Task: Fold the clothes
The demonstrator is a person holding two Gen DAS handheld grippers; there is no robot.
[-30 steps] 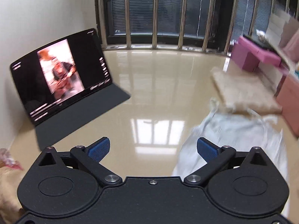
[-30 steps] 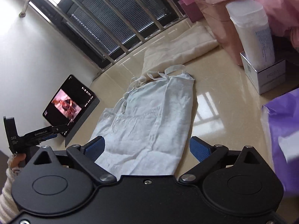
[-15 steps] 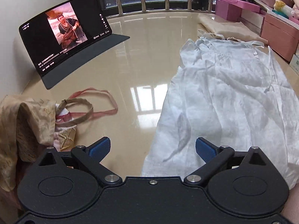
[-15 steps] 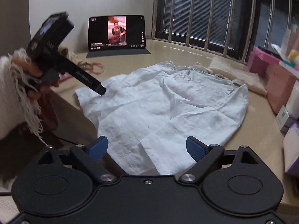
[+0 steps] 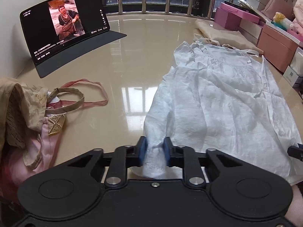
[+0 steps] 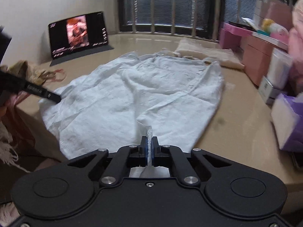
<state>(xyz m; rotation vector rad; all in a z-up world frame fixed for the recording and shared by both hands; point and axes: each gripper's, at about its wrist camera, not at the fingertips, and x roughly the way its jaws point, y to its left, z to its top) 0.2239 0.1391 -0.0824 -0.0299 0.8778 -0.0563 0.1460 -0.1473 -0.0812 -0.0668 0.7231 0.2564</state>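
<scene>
On the glossy beige desk (image 5: 117, 87) the white crinkled cotton garment (image 5: 223, 102) lay spread flat, not folded at all yet. Left hand-held gripper (image 5: 154, 151) and right hand-held gripper (image 6: 149, 148) had just been closing and each pinched its near hem, so basically everything was still to do.

The near hem of the garment (image 5: 217, 102) is being hidden behind the left gripper (image 5: 154, 151) body, and its right corner is being cut off by the frame edge. In the right wrist view, the tablet (image 6: 77, 35) screen is being blurred beyond reading, and the boxes (image 6: 280, 71) at the right are being smeared. The beige clothes (image 5: 20, 109) are being cut off at the left edge.
</scene>
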